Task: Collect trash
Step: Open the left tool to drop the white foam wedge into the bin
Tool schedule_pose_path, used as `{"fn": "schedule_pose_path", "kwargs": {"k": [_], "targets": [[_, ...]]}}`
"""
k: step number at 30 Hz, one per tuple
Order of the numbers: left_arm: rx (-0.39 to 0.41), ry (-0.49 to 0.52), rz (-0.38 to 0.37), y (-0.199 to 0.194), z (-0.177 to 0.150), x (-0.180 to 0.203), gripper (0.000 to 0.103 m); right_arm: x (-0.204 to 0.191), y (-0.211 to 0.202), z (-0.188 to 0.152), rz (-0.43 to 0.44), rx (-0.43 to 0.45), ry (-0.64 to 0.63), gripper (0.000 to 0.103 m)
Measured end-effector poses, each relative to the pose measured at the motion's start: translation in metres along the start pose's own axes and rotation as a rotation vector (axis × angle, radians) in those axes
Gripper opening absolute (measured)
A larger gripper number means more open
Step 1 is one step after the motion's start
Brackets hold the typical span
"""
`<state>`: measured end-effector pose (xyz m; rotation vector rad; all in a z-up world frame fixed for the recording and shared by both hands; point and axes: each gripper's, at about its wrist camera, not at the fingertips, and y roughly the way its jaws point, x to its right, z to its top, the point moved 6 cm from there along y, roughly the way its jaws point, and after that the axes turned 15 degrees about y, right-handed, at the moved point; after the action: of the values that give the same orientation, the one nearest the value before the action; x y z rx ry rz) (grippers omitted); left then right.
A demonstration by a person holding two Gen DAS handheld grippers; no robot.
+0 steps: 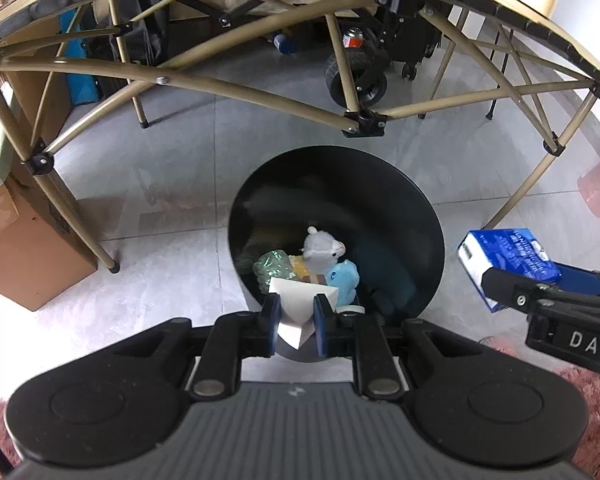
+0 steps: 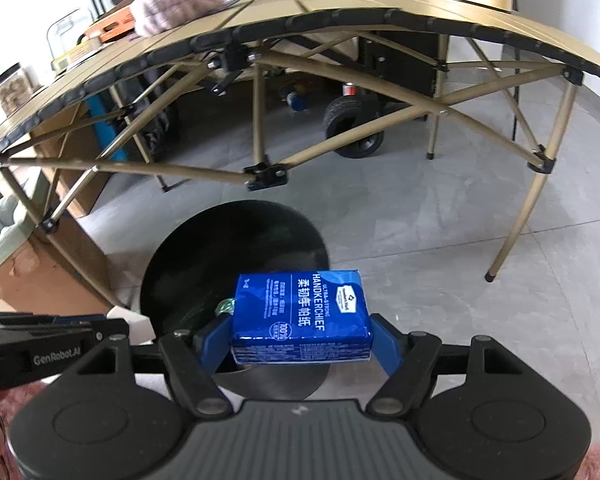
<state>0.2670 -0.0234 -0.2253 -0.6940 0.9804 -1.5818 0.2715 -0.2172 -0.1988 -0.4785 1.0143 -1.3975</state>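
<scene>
Over the bin mouth: both grippers are loaded and poised above the black round bin [image 1: 336, 236], so my read is the drop-off step, with pickup finished for these two items.

Left to right:
- Left gripper [image 1: 296, 322] is clenched on a folded white paper scrap [image 1: 298, 308], pinched between the blue pads. It hangs just inside the near rim of the bin, directly above the contents.
- Bin contents in the left wrist view: crumpled green wrapper [image 1: 271, 266], grey plush llama [image 1: 322, 252], light blue plush [image 1: 346, 280], something yellow between them. The bin is far from full.
- Right gripper [image 2: 300, 340] grips a blue handkerchief pack [image 2: 300, 312] across its width, jaws wide but pressing its sides. From its own camera the pack overlaps the bin's right rim; from the left camera it sits beside the bin, not yet over the opening.

Next move, as I judge it:
- Left only needs to release; the paper should fall straight in.
- Right needs to shift towards the bin centre before letting go, otherwise the pack could clip the rim and land on the floor.
- The two tools are near each other, so stagger the drops.

Surroundings:
- Grey tiled floor [image 2: 460, 240], glossy.
- Pink shaggy rug [image 1: 580, 376] under the grippers.
- Tan folding table [image 2: 340, 8] with cross-braced legs stands just behind the bin.
- Cardboard box [image 1: 24, 248] at left; a wheeled cart [image 1: 356, 76] sits beyond the table.
</scene>
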Motion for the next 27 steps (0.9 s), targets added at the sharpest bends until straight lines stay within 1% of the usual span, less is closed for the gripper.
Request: {"fn": "schedule_pose_path", "kwargs": {"k": [8,14,17,23,27], "targets": [[-0.045,0.013,-0.003,0.018,0.013,0.017,0.018,0.026,0.002,0.015,-0.041,0.025,0.069,0.072],[-0.053,0.016,0.003,0.032,0.033,0.029,0.018,0.046,0.001,0.029,-0.086,0.061,0.116,0.072],[-0.066,0.008,0.0,0.04,0.042,0.034,0.018,0.057,0.002,0.033,-0.118,0.075,0.135,0.072],[-0.11,-0.024,0.009,0.058,0.053,0.039,0.018,0.073,0.006,0.041,-0.14,0.081,0.181,0.072],[-0.131,-0.05,0.012,0.069,0.057,0.039,0.018,0.075,0.008,0.047,-0.15,0.091,0.194,0.072]]}}
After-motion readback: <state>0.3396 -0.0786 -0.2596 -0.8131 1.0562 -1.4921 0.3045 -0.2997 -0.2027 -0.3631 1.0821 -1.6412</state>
